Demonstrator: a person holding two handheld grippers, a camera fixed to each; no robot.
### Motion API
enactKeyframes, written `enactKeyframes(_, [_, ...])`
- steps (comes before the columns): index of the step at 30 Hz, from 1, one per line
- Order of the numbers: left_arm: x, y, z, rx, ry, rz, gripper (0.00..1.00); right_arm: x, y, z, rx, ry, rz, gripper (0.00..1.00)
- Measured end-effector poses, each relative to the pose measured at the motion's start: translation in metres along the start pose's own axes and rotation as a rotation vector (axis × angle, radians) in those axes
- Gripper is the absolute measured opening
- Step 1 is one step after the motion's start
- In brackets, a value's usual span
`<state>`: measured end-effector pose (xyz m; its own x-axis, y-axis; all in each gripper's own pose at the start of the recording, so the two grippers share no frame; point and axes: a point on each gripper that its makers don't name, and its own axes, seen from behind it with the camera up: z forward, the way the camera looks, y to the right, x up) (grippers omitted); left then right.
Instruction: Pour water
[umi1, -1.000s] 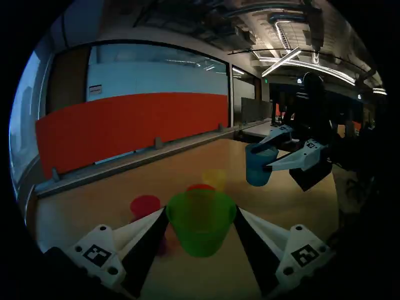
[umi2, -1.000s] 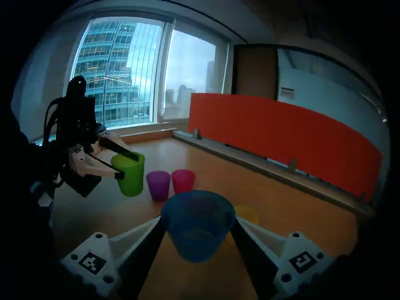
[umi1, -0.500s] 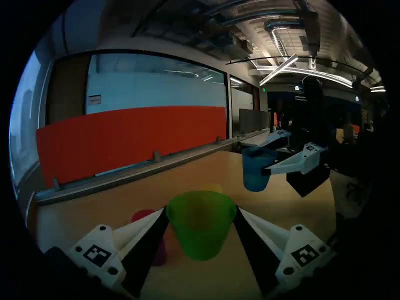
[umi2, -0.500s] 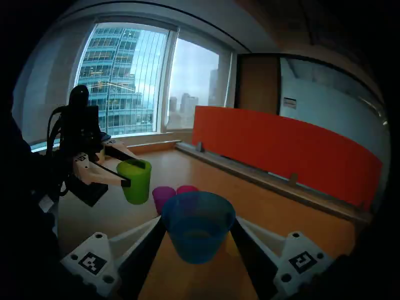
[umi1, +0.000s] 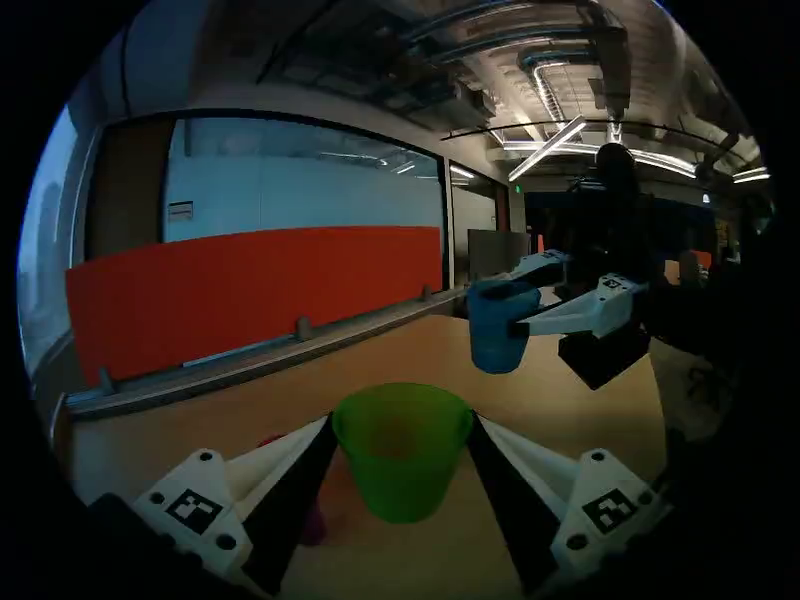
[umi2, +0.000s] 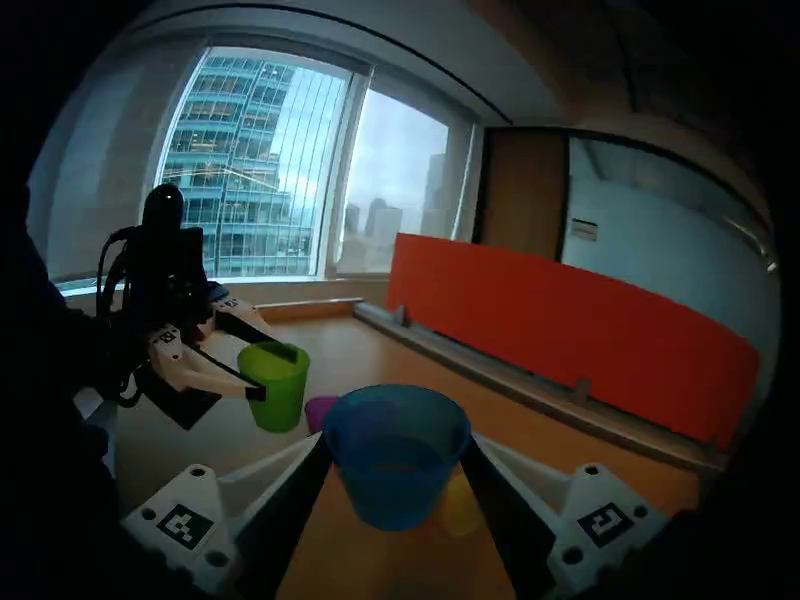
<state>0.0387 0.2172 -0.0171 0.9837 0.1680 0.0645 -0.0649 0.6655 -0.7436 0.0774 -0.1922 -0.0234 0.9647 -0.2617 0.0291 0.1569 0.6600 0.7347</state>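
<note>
The left gripper (umi1: 400, 428) was clamped on a green plastic cup (umi1: 402, 470), upright above the wooden table (umi1: 540, 395); its contents could not be told. The right gripper (umi2: 396, 440) gripped a blue plastic cup (umi2: 396, 485), also raised and level, seemingly with a little water at the bottom. This looked like the approach before pouring: next, the blue rim needed bringing over the green mouth and tilting slowly. Farther off, a purple cup (umi2: 320, 410) stood on the table, away from its far edge.
</note>
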Motion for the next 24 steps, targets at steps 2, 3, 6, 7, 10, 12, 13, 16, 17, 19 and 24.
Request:
enactKeyframes(2, [0.002,0.002,0.0,-0.006,0.005,0.003,0.9,0.007,0.001,0.0,-0.001,0.013,-0.01,0.91])
enactKeyframes(3, [0.003,0.004,0.0,-0.008,0.007,0.004,0.9,0.01,0.001,0.0,-0.002,0.018,-0.015,0.91])
enactKeyframes(6, [0.005,0.006,0.0,-0.014,0.013,0.011,0.9,0.02,0.003,0.0,0.0,0.035,-0.029,0.91])
enactKeyframes(7, [0.006,0.007,0.0,-0.016,0.015,0.013,0.9,0.023,0.003,0.0,-0.001,0.041,-0.034,0.91])
enactKeyframes(10, [0.008,0.01,0.0,-0.022,0.019,0.018,0.9,0.031,0.006,-0.001,-0.004,0.056,-0.05,0.91])
enactKeyframes(12, [0.009,0.011,0.0,-0.026,0.022,0.021,0.9,0.035,0.008,-0.001,-0.005,0.063,-0.06,0.91])
enactKeyframes(13, [0.01,0.012,0.0,-0.029,0.023,0.023,0.9,0.037,0.01,-0.002,-0.007,0.066,-0.068,0.91])
enactKeyframes(16, [0.011,0.015,0.001,-0.037,0.027,0.028,0.9,0.042,0.013,-0.002,-0.011,0.074,-0.091,0.91])
enactKeyframes(17, [0.012,0.016,0.0,-0.04,0.029,0.03,0.9,0.044,0.013,-0.002,-0.012,0.077,-0.1,0.91])
enactKeyframes(19, [0.014,0.018,0.001,-0.046,0.034,0.033,0.9,0.048,0.014,-0.002,-0.013,0.082,-0.118,0.91])
enactKeyframes(24, [0.019,0.022,0.002,-0.056,0.049,0.036,0.9,0.059,0.013,0.0,-0.012,0.093,-0.168,0.91])
